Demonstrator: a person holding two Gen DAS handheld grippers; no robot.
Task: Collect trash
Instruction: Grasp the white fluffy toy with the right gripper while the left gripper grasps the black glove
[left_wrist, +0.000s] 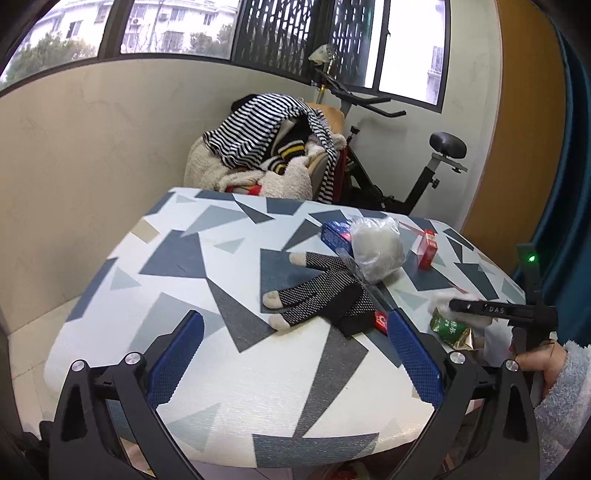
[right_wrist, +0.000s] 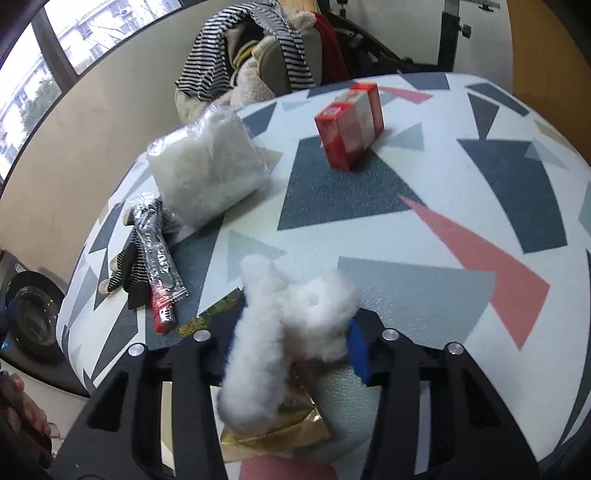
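My right gripper (right_wrist: 291, 332) is clamped on a wad of white fluff (right_wrist: 280, 325) low over the near part of the patterned table (right_wrist: 461, 192), with a gold-and-green wrapper (right_wrist: 295, 424) just beneath it. My left gripper (left_wrist: 295, 332) hangs spread wide and empty above the table's near edge, facing the black glove (left_wrist: 317, 295). Farther back lie a clear bag (right_wrist: 207, 170) of white stuffing and a red box (right_wrist: 351, 125), well apart from the fluff.
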